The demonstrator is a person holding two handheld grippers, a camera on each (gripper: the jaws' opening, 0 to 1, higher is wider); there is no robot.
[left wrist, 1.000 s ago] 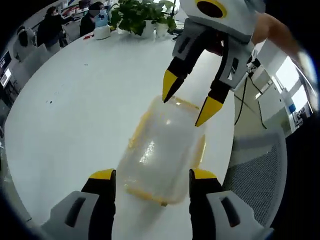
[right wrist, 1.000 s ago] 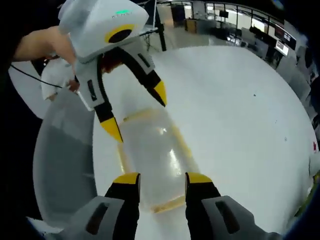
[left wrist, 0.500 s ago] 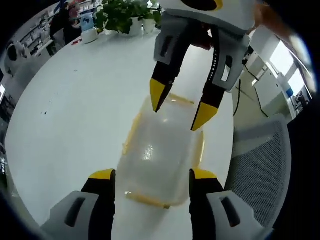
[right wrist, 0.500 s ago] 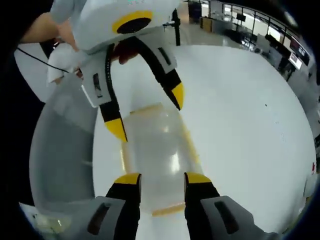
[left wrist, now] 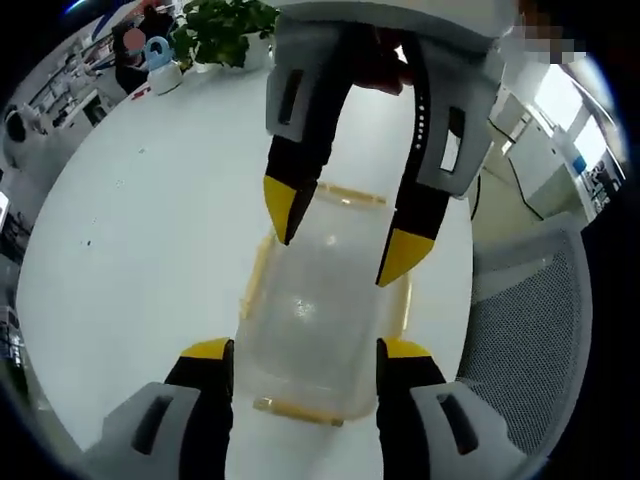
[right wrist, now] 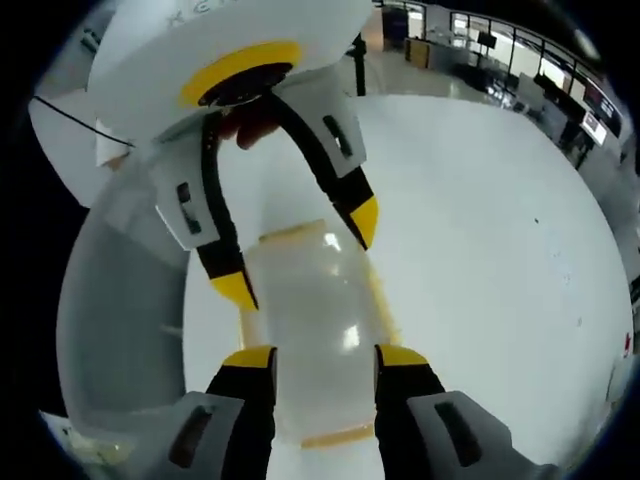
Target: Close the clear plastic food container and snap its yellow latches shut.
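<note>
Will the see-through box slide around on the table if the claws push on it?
Probably a bit. The clear container looks empty, so it is likely light, and the white table looks smooth. Its thin plastic may flex when squeezed. It sits flat and low, so it should not tip or roll.

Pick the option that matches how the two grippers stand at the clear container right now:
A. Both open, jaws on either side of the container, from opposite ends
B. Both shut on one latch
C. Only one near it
A: the left gripper and right gripper both stand open astride the clear container, facing each other.
</note>
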